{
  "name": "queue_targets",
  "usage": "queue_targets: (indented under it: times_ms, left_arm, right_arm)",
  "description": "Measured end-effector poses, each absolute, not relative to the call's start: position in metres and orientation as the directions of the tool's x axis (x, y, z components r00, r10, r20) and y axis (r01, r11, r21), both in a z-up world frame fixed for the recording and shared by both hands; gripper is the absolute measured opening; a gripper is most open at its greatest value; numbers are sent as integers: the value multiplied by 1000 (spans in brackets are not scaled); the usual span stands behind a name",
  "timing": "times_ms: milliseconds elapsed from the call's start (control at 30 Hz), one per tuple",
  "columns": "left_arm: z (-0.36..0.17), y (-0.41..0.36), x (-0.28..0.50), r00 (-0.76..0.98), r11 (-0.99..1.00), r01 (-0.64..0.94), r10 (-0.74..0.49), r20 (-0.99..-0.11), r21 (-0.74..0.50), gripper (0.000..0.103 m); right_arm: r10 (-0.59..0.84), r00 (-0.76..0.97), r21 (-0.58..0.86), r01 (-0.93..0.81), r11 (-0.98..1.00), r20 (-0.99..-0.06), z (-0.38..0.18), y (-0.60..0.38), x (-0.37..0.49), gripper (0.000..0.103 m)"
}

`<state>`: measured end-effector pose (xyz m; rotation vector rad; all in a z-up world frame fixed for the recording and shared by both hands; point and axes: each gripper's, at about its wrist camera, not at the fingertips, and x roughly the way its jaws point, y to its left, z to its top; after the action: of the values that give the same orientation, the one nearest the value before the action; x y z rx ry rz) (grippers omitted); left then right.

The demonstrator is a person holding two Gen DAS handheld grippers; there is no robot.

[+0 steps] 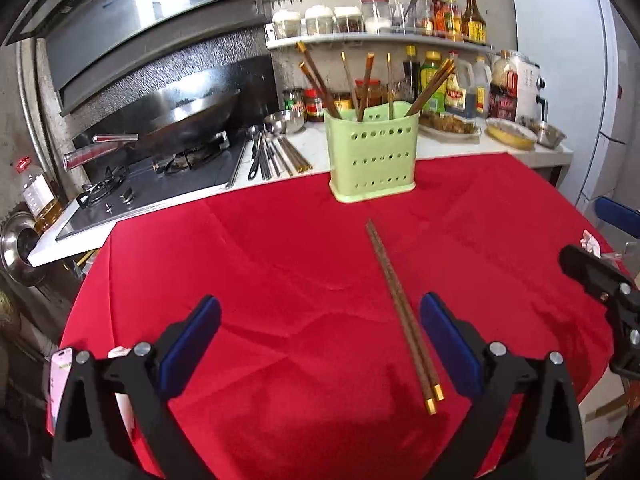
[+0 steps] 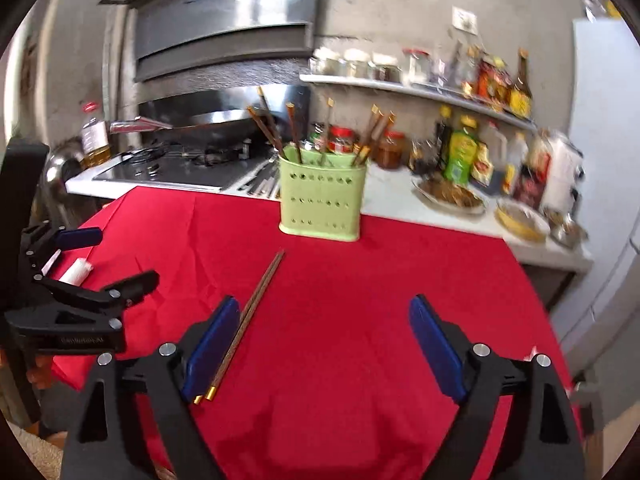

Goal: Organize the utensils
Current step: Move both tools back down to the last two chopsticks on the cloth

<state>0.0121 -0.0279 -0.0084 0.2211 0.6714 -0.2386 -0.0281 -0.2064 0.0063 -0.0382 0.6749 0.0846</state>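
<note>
A round table covered by a red cloth (image 1: 280, 280) is seen from both wrist cameras, set against a white kitchen counter (image 1: 460, 146). A pair of dark brown wooden chopsticks with gold-capped ends (image 1: 400, 308) is laid flat on the cloth, side by side and touching, gold caps at the near end, tips pointed toward the far side. A pale green perforated plastic utensil holder (image 1: 372, 156) is stood upright at the far edge of the cloth, well apart from the loose pair; several more brown gold-capped chopsticks (image 1: 320, 80) are stood tilted inside it. The left gripper (image 1: 320, 340), black-framed with blue pads, is held wide apart with nothing between the pads; the chopstick pair is seen just inside its right-hand pad (image 1: 444, 340), whether touching cannot be told. The right gripper (image 2: 320, 344) is also spread wide and holds nothing; in its view the chopsticks (image 2: 248, 320) are lain just beside its left-hand pad (image 2: 212, 344), contact not clear. Each gripper is visible at the edge of the other's view. On the counter beyond, a steel wok (image 1: 192, 108) is seen on a black gas hob at far left, a bundle of metal utensils (image 1: 272, 156) is laid beside the hob, and bottles and jars (image 1: 460, 84) are lined up at far right, with more on a wall shelf (image 1: 360, 38). The right-wrist view is slightly blurred.
</note>
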Motion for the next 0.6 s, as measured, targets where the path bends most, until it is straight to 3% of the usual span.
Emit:
queue_targets:
  times_ms: [200, 267, 400, 467, 600]
  left_arm:
    - [-23, -25, 5, 738, 982, 185, -112, -666, 40, 97]
    - [-34, -24, 5, 704, 984, 178, -112, -701, 22, 97]
    - [-52, -27, 1, 670, 976, 213, -121, -733, 34, 94]
    - [-58, -28, 1, 673, 972, 223, -102, -732, 69, 87]
    - [-68, -20, 6, 658, 965, 249, -111, -745, 76, 71]
  right_arm:
    - [127, 715, 53, -125, 991, -687, -17, -213, -15, 84]
    - [144, 683, 73, -133, 988, -716, -27, -211, -14, 73]
    - [157, 648, 105, -119, 987, -745, -45, -200, -18, 59]
    - [169, 634, 130, -108, 986, -755, -52, -195, -18, 39]
    - [212, 591, 184, -108, 977, -778, -65, -181, -9, 27]
